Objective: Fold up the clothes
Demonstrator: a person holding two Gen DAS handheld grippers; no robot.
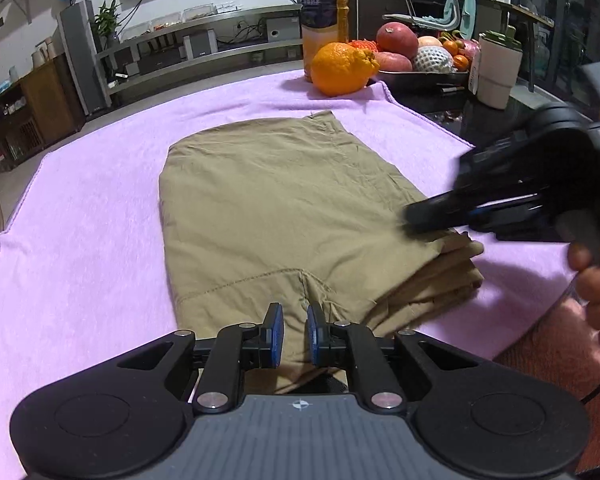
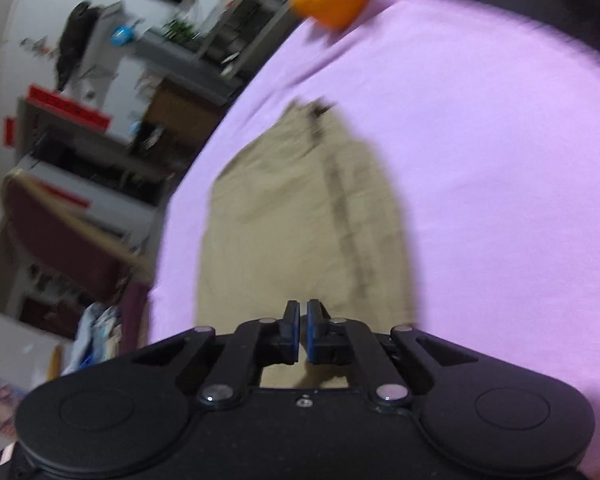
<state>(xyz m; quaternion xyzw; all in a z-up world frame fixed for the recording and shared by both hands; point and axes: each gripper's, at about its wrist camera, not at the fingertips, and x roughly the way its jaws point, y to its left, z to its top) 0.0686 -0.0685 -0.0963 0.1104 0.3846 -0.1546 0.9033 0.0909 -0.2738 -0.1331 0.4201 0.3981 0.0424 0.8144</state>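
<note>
Now both my grippers sit nearly closed and empty over the folded khaki trousers (image 1: pixel 284 208).

Just ahead of my left gripper (image 1: pixel 295 334), the blue pads (image 1: pixel 277 330) stand a narrow gap apart with nothing pinched between them; the near hem of the trousers lies directly beneath and past the fingertips, on the pink towel (image 1: pixel 88 216). Off to the right of those fingers, my right gripper (image 1: pixel 414 216) reaches in over the garment's right edge, where stacked layers show at the corner, with a hand (image 1: pixel 598 280) on its grip. Through the right wrist view, blurred, my right gripper (image 2: pixel 303 330) has its pads almost touching, gripping nothing, the trousers (image 2: pixel 300 216) stretching away beyond the tips. Far past both sets of fingers an orange (image 1: pixel 342 68) rests on the towel's far edge.
</note>
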